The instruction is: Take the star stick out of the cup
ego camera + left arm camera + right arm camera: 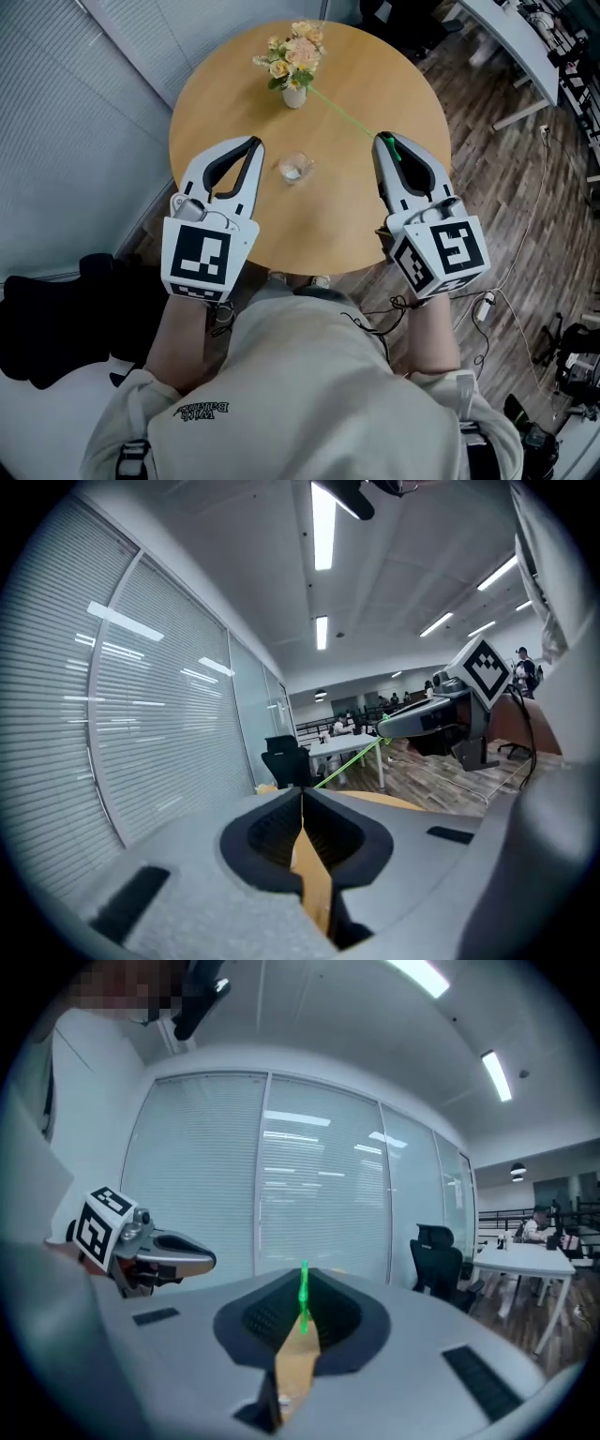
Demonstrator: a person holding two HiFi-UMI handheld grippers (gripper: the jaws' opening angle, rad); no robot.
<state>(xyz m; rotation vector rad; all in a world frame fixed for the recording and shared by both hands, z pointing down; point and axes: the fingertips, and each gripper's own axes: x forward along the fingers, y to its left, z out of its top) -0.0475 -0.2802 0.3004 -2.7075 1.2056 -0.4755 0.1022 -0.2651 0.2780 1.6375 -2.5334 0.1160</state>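
Observation:
A small clear glass cup (pixel 294 169) stands on the round wooden table (pixel 375 216), between my two grippers. My right gripper (pixel 382 139) is shut on one end of the thin green star stick (pixel 342 112), to the right of the cup. The stick is outside the cup and slants over the table toward the flower vase. In the right gripper view the stick (pixel 303 1297) shows end-on between the closed jaws. The left gripper view shows the stick (pixel 349 761) reaching out from the right gripper (pixel 384 726). My left gripper (pixel 255 142) is shut and holds nothing, left of the cup.
A white vase of pale flowers (pixel 294 58) stands at the table's far side. Blinds and glass walls run along the left. Wooden floor with cables (pixel 525 225) lies to the right. An office chair (pixel 436 1260) and desks stand beyond.

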